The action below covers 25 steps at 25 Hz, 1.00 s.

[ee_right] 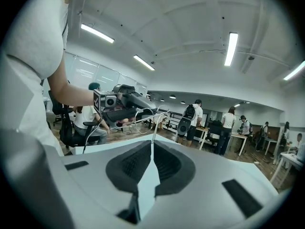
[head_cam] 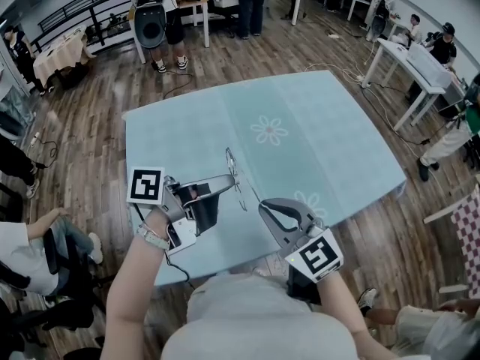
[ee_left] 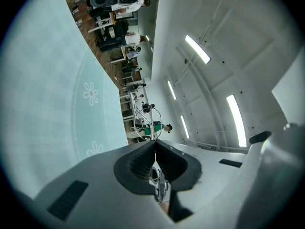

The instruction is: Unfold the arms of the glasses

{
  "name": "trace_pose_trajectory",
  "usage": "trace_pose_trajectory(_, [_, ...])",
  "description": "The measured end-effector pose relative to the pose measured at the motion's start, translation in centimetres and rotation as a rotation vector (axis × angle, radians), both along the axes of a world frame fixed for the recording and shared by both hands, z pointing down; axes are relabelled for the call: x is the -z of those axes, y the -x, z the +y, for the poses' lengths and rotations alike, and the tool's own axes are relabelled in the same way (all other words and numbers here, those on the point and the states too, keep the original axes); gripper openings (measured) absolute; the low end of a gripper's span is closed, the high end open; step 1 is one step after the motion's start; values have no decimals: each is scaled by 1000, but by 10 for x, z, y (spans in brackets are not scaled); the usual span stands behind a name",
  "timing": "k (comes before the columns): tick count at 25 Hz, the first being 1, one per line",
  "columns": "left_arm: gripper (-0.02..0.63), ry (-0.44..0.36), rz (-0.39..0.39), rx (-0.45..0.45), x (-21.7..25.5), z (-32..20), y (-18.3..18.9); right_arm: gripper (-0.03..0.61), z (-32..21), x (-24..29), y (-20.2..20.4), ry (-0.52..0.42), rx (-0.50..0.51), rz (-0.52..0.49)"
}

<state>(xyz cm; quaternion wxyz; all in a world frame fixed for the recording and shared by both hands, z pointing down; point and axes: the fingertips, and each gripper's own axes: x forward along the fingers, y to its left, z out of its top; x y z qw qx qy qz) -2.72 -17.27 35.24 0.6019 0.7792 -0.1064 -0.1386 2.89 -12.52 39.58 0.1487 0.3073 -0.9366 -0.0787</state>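
Left gripper (head_cam: 227, 178) is clamping shut on the glasses (head_cam: 233, 168) by the frame, above the table's (head_cam: 322, 126) near edge. Right gripper (head_cam: 262, 204) is pinching one arm (head_cam: 251, 192). Judged light, thin, easily bent: hold frame firmly, arm gently.

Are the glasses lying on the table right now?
No, the left gripper and right gripper hold the glasses up off the table.
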Motion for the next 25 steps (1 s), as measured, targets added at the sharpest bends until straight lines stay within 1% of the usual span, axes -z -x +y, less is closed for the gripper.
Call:
trace_pose_trajectory(11, [12,-4,-1,-28,1,4,-4,21,-19,4,-26,13,-123,-6])
trace_pose_trajectory(25, [12,-5,-14,-63,3,13,-9,21,-34,11,-46,22,-204,-28])
